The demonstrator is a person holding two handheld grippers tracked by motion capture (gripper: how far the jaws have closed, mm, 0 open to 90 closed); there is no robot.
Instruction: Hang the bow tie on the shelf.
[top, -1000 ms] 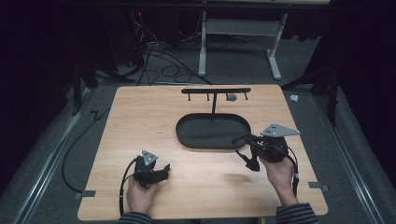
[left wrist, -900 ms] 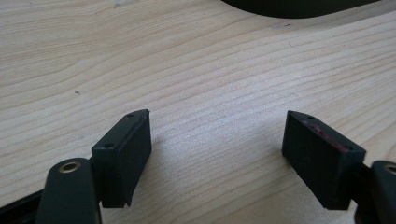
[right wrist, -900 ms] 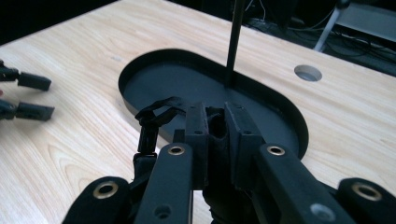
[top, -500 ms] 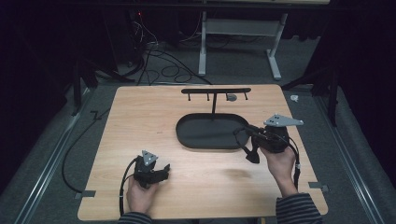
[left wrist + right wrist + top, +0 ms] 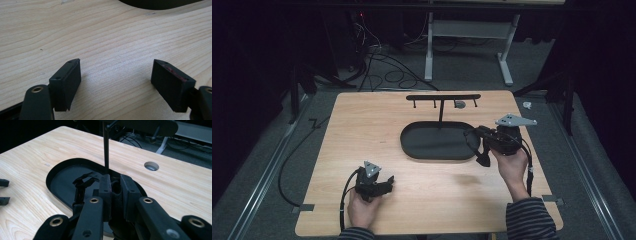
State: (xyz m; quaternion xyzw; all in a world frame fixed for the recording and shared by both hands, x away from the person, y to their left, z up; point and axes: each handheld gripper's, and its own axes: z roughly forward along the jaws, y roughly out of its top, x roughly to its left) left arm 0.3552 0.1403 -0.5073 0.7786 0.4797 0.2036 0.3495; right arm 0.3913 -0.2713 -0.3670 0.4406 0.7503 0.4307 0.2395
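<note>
Nearest the person, the left gripper (image 5: 388, 183) rests low on the wooden table (image 5: 362, 130), its jaws standing wide apart with bare wood between them, pointing toward the tray. Farther off, the right hand (image 5: 511, 165) holds the right gripper (image 5: 482, 148) at the tray's right end, jaws clamped on a black sunglasses frame (image 5: 86, 182) that hangs leftward over the black oval tray (image 5: 412, 145). The tray's long axis runs left to right; its stand's crossbar (image 5: 443, 97) lies parallel behind.

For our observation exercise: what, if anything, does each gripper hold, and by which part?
The right gripper is shut on one end of a black frame-like object; which part exactly cannot be told. The left gripper is open and holds nothing.
</note>
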